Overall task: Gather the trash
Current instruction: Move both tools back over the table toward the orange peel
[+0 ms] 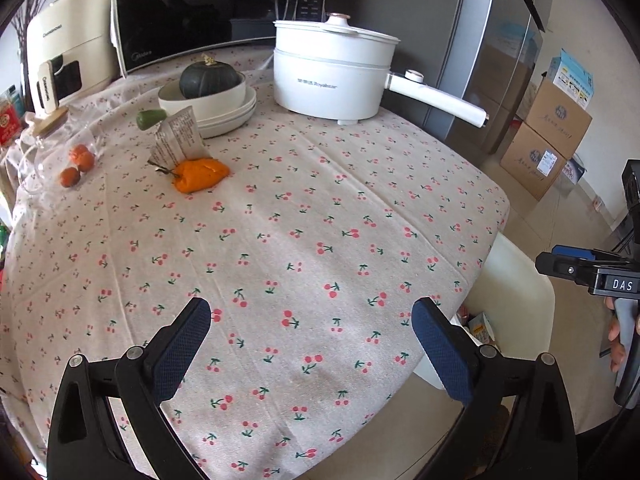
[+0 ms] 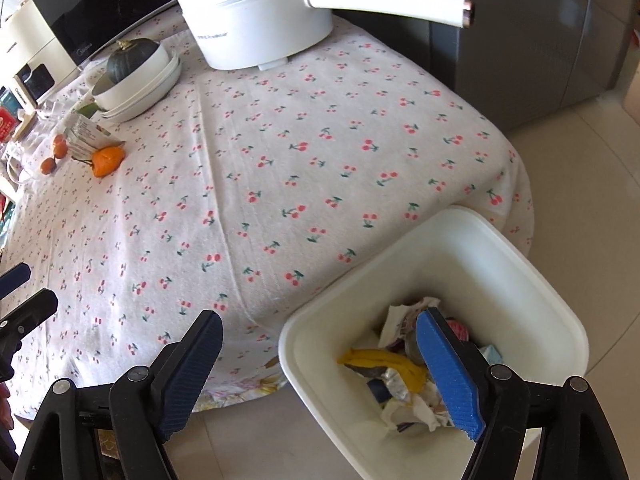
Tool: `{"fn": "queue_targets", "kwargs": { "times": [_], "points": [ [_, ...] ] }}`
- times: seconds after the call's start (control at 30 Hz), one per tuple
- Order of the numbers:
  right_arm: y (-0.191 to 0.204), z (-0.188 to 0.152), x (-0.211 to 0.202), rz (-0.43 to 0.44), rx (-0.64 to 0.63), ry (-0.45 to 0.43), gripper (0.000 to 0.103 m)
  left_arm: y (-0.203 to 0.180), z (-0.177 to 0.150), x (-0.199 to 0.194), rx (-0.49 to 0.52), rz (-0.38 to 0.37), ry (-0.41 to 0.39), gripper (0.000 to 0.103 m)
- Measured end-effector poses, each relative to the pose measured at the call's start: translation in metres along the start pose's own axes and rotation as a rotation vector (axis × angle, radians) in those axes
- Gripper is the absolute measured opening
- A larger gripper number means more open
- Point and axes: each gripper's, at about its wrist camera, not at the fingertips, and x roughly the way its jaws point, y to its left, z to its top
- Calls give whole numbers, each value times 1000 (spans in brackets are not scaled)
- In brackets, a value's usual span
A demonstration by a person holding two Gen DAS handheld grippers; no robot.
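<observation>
Trash still on the surface (image 1: pixel 320 200) looks to be the crumpled wrapper (image 1: pixel 178 136) and the orange peel (image 1: pixel 200 176) touching it, at about ten o'clock in my left view, just in front of the stacked bowls (image 1: pixel 216 100). Both tongs, left (image 1: pixel 311 318) and right (image 2: pixel 319 326), are released and carry nothing. The right hovers over the bin (image 2: pixel 480 240), already holding scraps. I judge the wrapper light, stiff and crinkly; I'd pinch its upstanding top edge. The peel seems soft and limp.
</observation>
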Motion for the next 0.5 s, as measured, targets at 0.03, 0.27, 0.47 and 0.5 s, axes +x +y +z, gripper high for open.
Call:
{"fn": "queue_targets", "kwargs": {
  "times": [0.03, 0.27, 0.47, 0.5],
  "points": [
    [6, 2, 2, 5, -5, -2, 84, 8, 0, -2, -11, 9, -2, 102],
    [50, 13, 16, 9, -60, -17, 98, 55, -1, -18, -77, 65, -16, 103],
    [83, 21, 31, -13, -106, -30, 102, 87, -4, -27, -113, 100, -9, 103],
    [89, 22, 33, -13, -114, -31, 102, 92, -4, -28, -115, 107, -7, 103]
  ]
}}
